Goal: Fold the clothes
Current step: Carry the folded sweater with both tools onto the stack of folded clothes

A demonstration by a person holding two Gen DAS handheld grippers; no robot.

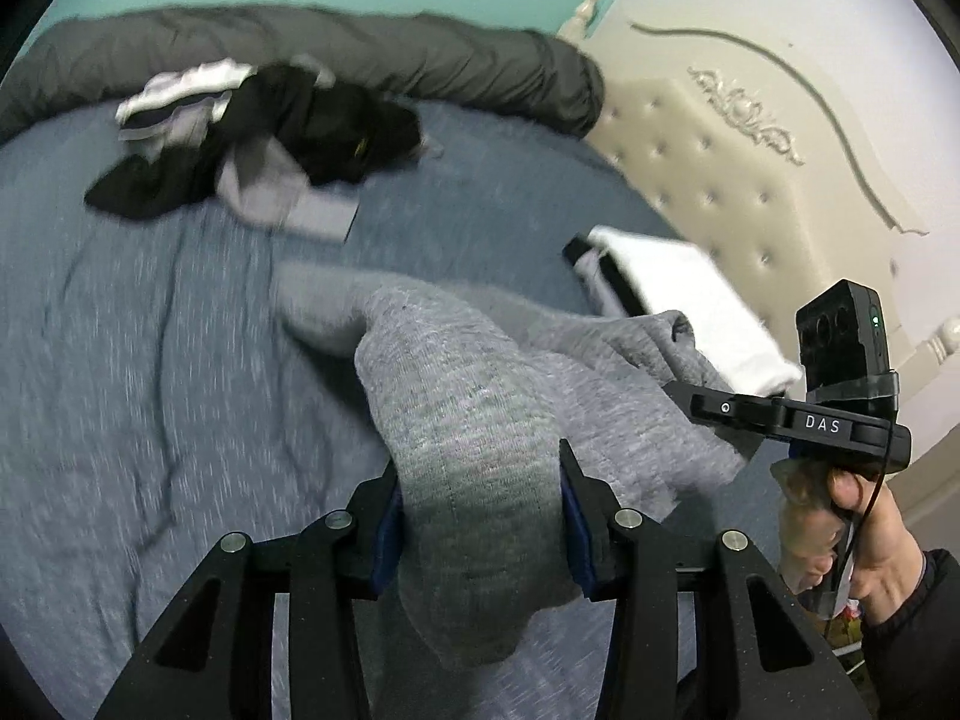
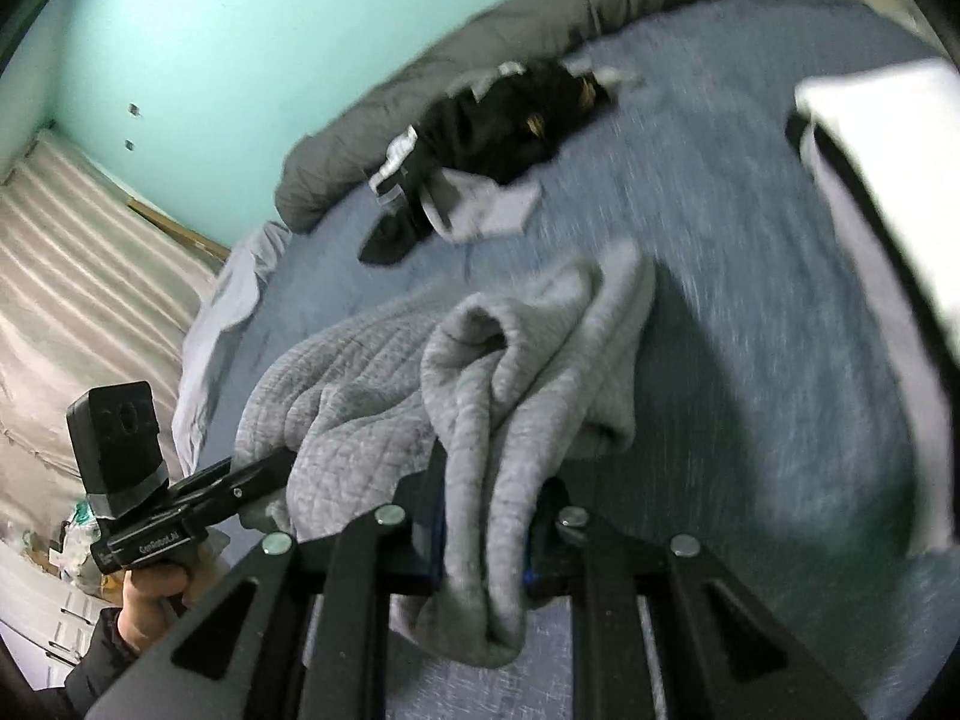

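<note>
Both tools pinch one grey sweatshirt (image 1: 480, 420): the left tool (image 1: 480, 510) clamps a thick bunched edge, the right tool (image 2: 486, 540) a thinner fold. The garment hangs above the blue bed (image 1: 150, 330), unfolded, its long axis running tool to tool. A folded white stack (image 1: 678, 294) looks finished; a dark pile (image 1: 270, 126) waits.

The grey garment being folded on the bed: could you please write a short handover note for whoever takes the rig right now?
Left gripper: shut on the grey garment.
Right gripper: shut on another bunched part of it.
The garment hangs between both, partly lifted off the blue bedsheet.
Done: a folded white and black stack lies near the headboard.
Left: fold this garment, then the dark unfolded pile by the grey duvet.
</note>
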